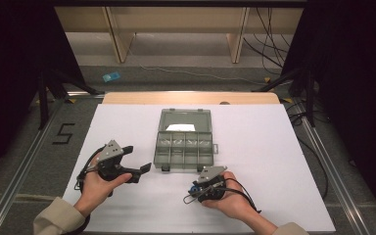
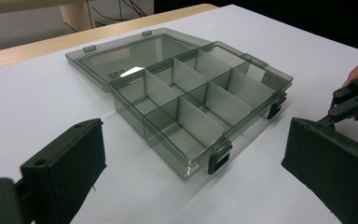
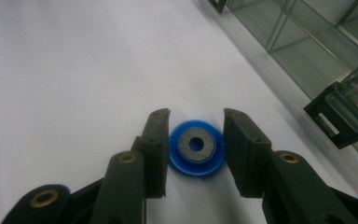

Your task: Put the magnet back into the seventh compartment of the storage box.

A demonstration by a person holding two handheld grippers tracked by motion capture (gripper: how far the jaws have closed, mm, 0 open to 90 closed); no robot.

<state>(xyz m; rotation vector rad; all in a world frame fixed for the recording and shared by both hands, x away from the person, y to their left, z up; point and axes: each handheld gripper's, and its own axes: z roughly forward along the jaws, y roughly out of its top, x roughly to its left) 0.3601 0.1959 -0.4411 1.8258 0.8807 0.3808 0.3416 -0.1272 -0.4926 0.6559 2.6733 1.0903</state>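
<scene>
Right gripper view: a small blue disc (image 3: 196, 154) with a grey ring on top lies flat on the white table sheet (image 3: 74, 70), between the two black jaws of the right gripper (image 3: 193, 154). The jaws flank it closely; the left pad looks to be touching the rim, the right one stands a sliver off, so not yet a firm grip (I read it as closing, not clamped). High view puts this gripper (image 1: 194, 192) just in front of the open compartment box (image 1: 184, 142), near its front right latch (image 3: 338, 114).

Left gripper (image 1: 138, 161) is released, jaws wide apart with nothing between them, resting left of the box and aimed at it.

Risks, as I judge them:
- Disc is thin and low; pads closing unevenly could push it sideways or tip it onto its edge and squirt it out.
- Pads set too high would pinch only the rim and lose it on lift.
- Latch is near on the box side; a swing that way could knock the box.

Room: open sheet on the side away from the box and toward the person. Compartments (image 2: 193, 100) look empty, lid (image 2: 130, 53) folded back flat.
</scene>
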